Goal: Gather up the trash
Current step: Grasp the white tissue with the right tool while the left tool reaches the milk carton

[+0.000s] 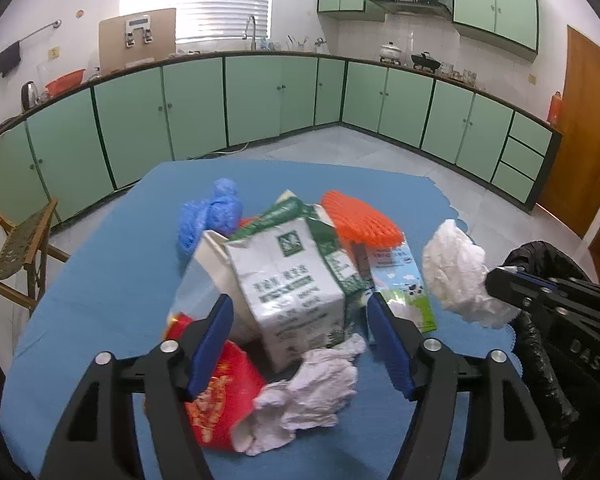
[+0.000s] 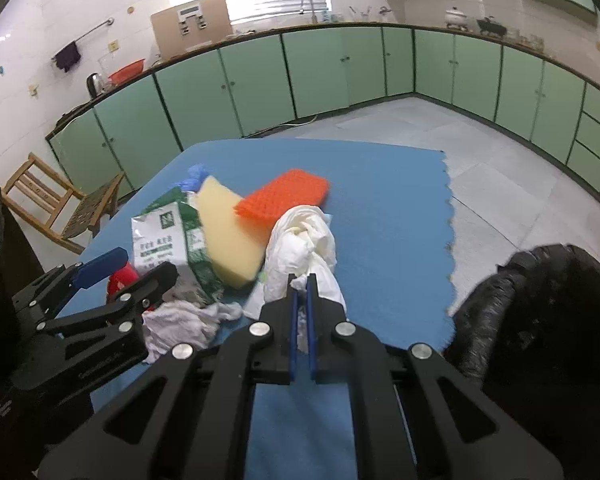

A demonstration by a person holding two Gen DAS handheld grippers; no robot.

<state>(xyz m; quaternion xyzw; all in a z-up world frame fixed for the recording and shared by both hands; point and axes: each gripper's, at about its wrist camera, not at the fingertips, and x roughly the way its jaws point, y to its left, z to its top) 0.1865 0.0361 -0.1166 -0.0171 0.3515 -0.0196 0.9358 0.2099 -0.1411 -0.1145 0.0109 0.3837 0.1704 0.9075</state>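
Note:
A heap of trash lies on the blue table cover [image 1: 100,300]. It holds a green-and-white carton [image 1: 292,280], an orange foam net [image 1: 360,220], a blue plastic wad [image 1: 212,212], a red packet [image 1: 216,392], a crumpled white tissue [image 1: 312,384] and a flat cow-print carton [image 1: 404,280]. My left gripper [image 1: 298,300] stands open with the green-and-white carton between its blue pads; I see no pad pressing on it. My right gripper [image 2: 302,280] is shut on a white plastic wad [image 2: 300,236], held off the cover beside the heap. A black trash bag [image 2: 540,300] gapes at the right.
The cover's scalloped edge [image 2: 448,216] ends the table on the right, with grey tiled floor beyond. A wooden chair [image 1: 16,256] stands at the left. Green cabinets [image 1: 260,96] line the far walls. A cream foam block [image 2: 228,232] leans in the heap.

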